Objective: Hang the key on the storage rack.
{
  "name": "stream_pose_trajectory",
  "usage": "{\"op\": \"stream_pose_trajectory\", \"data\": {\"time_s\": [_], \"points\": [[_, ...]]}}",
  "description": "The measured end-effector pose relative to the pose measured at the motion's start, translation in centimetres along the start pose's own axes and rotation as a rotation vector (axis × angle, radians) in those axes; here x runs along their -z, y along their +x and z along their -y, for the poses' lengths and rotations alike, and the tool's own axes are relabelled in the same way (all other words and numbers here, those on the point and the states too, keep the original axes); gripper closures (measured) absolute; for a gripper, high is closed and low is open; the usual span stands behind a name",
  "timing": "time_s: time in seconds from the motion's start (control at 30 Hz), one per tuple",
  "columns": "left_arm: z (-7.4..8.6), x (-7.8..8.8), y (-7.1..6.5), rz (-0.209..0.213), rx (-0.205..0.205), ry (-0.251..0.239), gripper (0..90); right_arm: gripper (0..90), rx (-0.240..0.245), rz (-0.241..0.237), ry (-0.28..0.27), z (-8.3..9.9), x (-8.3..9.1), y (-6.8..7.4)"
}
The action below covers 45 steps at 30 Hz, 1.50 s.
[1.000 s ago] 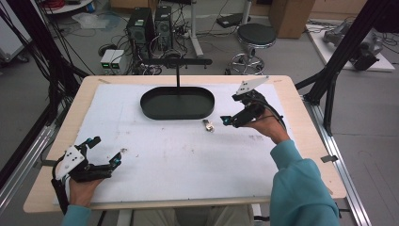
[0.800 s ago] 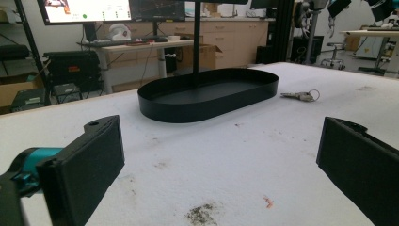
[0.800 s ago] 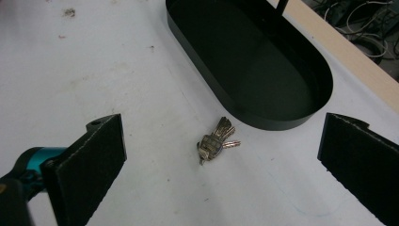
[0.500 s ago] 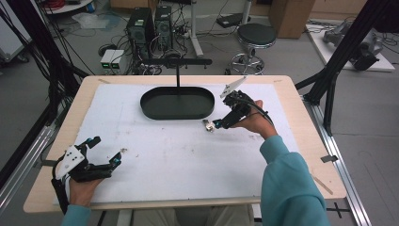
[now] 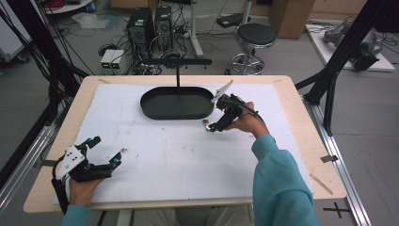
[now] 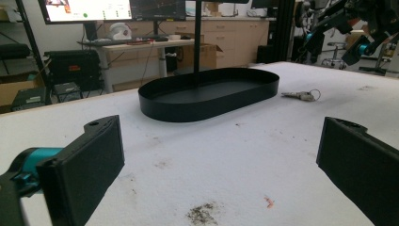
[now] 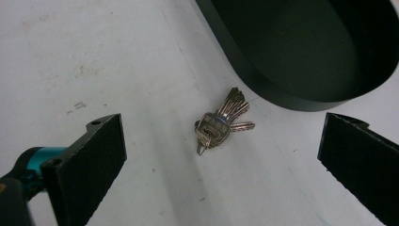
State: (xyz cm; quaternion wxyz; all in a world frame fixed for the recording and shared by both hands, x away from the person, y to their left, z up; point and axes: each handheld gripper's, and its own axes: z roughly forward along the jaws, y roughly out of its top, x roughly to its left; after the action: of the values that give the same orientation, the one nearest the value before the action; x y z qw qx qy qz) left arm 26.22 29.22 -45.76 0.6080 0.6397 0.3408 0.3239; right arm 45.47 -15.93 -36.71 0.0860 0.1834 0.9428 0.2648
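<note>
your right gripper [image 5: 212,127] sits low over the white table cover [image 5: 188,155], just in front of the near right end of the black oval tray [image 5: 175,103]. its jaws stand wide apart and hold nothing. in the right gripper view the bunch of keys [image 7: 220,124] lies flat on the cover between the two jaw pads, touching neither, with the blades fanned toward the tray wall [image 7: 263,80] and the ring end nearer the camera. the keys lie just beside the tray, outside it, not touching its wall as far as can be seen. in the high view the keys [image 5: 206,124] show as a small pale object at the gripper's tip.

your left gripper [image 5: 104,153] rests at the near left corner of the table, well apart from the tray and the keys. its jaws are also wide apart and empty; in the left gripper view both pads frame bare, stained cover, with the tray [image 6: 207,96] ahead and the keys [image 6: 301,95] lying to the right of it. a thin black post [image 5: 178,77] rises behind the tray's far side. the tray's interior looks empty.
</note>
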Motion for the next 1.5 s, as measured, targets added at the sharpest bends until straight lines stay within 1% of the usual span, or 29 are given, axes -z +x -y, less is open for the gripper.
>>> {"op": "stream_pose_trajectory", "data": {"time_s": [0.03, 0.07, 0.1, 0.13, 0.17, 0.27, 0.3, 0.47, 0.5, 0.57, 0.6, 0.63, 0.7, 0.73, 0.8, 0.83, 0.87, 0.9, 0.97, 1.07, 1.43, 1.5], "points": [[0.0, 0.0, 0.0, 0.001, 0.002, -0.001, 1.7, 0.6, 0.006, -0.005, 0.032, 0.1, -0.7, -0.1], [0.0, 0.0, 0.0, 0.001, 0.002, -0.001, 1.7, 0.6, 0.006, -0.005, 0.032, 0.1, -0.7, -0.1], [0.0, 0.0, 0.0, 0.001, 0.001, 0.000, 1.7, 0.6, -0.001, -0.009, 0.055, 0.1, -1.1, -0.2], [0.0, 0.0, 0.0, 0.001, 0.001, 0.000, 1.7, 0.6, -0.001, -0.009, 0.055, 0.1, -1.1, -0.2], [0.0, 0.0, 0.0, 0.001, 0.002, -0.001, 1.7, 0.6, -0.009, -0.017, 0.074, 0.2, -1.7, -0.3], [0.0, 0.0, 0.0, 0.001, 0.002, 0.001, 1.7, 0.6, -0.013, -0.030, 0.094, 0.2, -2.3, -0.4], [0.0, 0.0, 0.0, 0.000, 0.002, 0.002, 1.7, 0.6, -0.022, -0.033, 0.109, 0.3, -2.5, -0.4], [0.0, 0.0, 0.0, -0.001, 0.004, 0.002, 1.7, 0.7, -0.025, -0.039, 0.144, 0.4, -3.2, -0.3], [0.0, 0.0, 0.0, -0.001, 0.004, 0.002, 1.7, 0.7, -0.025, -0.039, 0.144, 0.4, -3.2, -0.3], [0.0, 0.0, 0.0, 0.000, 0.005, 0.001, 1.7, 5.6, -0.032, -0.049, 0.155, 0.4, -3.4, -0.4], [0.0, 0.0, 0.0, 0.000, 0.005, 0.001, 1.7, 5.6, -0.032, -0.049, 0.155, 0.4, -3.4, -0.4], [0.0, 0.0, 0.0, -0.001, 0.004, 0.002, 1.7, 5.6, -0.043, -0.058, 0.159, 0.4, -3.6, -0.4], [0.0, 0.0, 0.0, 0.000, 0.004, 0.002, 1.7, 5.7, -0.045, -0.060, 0.163, 0.4, -3.8, -0.4], [0.0, 0.0, 0.0, -0.001, 0.004, 0.001, 1.7, 5.9, -0.049, -0.062, 0.181, 0.4, -4.0, -0.4], [0.0, 0.0, 0.0, 0.000, 0.004, 0.002, 1.7, 8.0, -0.050, -0.064, 0.193, 0.4, -4.2, -0.3], [0.0, 0.0, 0.0, -0.001, 0.003, 0.002, 1.7, 10.8, -0.045, -0.066, 0.194, 0.4, -4.3, -0.4], [0.0, 0.0, 0.0, -0.001, 0.003, 0.002, 1.7, 10.8, -0.045, -0.066, 0.194, 0.4, -4.3, -0.4], [0.0, 0.0, 0.0, 0.000, 0.004, 0.003, 1.7, 18.4, -0.045, -0.080, 0.195, 0.4, -4.3, -0.4], [0.0, 0.0, 0.0, 0.000, 0.006, 0.001, 1.7, 19.2, -0.054, -0.080, 0.201, 0.3, -4.4, -0.4], [0.0, 0.0, 0.0, 0.000, 0.005, 0.002, 1.7, 23.9, -0.063, -0.078, 0.212, 0.3, -4.5, -0.4], [0.0, 0.0, 0.0, 0.000, 0.001, 0.006, 1.7, 47.1, -0.097, -0.086, 0.219, 0.4, -4.5, -0.8], [0.0, 0.0, 0.0, 0.000, 0.001, 0.005, 1.7, 51.1, -0.116, -0.086, 0.215, 0.4, -4.4, -0.9]]}}
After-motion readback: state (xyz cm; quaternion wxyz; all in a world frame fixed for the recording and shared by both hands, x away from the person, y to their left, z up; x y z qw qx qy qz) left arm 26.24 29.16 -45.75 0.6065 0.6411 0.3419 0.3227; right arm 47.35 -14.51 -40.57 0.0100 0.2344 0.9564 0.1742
